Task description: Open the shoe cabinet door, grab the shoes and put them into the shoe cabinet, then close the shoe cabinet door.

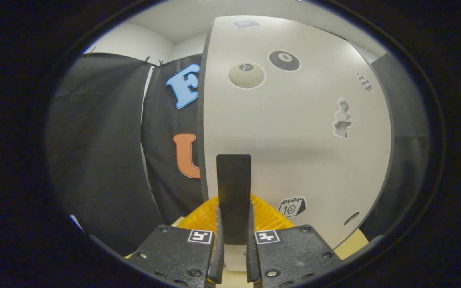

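Cabinet door (pixel 294 132), pale and flat, is being seen close up straight ahead of the gripper (pixel 233 224), with its left edge running upward from about 6 o'clock to 12 o'clock. A dark, flat, upright handle (pixel 233 188) is being shown low on that door, at roughly 6 o'clock from the door's middle, and it is being clamped between the two fingers (pixel 217 248), which are being pressed against its left and right sides with only the handle's width left between them. Stickers are being displayed across the door: a pale ball (pixel 247 75) and a black eight-ball (pixel 284 60) toward 12 o'clock, a small statue figure (pixel 342 118) toward 3 o'clock, a checkered oval (pixel 364 82) toward 2 o'clock, and a calendar sticker (pixel 291 206) just at 4 o'clock from the handle. A ribbed yellow-orange part (pixel 202 214) is being seen behind the fingers on either side of the handle; what it belongs to cannot be told. Black cloth (pixel 102 152) is being hung as the booth's wall out at 9 o'clock from the door's edge, with a white wall and ceiling (pixel 162 24) above it toward 11 o'clock. Shoes cannot be made out from this angle.
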Available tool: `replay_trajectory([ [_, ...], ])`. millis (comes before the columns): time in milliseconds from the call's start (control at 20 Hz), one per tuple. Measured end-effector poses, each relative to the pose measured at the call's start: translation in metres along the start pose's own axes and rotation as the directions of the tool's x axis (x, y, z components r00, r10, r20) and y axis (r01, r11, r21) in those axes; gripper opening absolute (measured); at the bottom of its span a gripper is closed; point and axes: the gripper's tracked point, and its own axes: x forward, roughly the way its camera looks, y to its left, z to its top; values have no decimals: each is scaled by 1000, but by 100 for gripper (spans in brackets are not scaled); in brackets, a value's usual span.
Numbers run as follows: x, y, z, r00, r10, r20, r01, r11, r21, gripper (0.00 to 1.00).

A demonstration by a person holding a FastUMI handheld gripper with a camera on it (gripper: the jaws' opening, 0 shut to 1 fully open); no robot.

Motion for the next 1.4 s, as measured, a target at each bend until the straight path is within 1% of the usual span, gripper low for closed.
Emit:
replay_trajectory([
  [150, -35, -2, -4, 998, 62, -26, -62, 998, -4, 24],
  [400, -81, -6, -4, 989, 149, -23, -149, 989, -11, 23],
  [650, -120, -31, -7, 977, 213, -14, -213, 977, 7, 23],
  [850, -158, -54, -10, 974, 228, 13, -228, 974, 11, 23],
  [950, -176, -69, -11, 973, 231, 30, -231, 973, 19, 23],
  [1100, -205, -92, -12, 977, 206, 59, -208, 978, 17, 22],
  [1300, -231, -125, -14, 988, 127, 89, -128, 992, 0, 22],
  [1400, -234, -136, -15, 991, 83, 102, -83, 997, -4, 19],
])
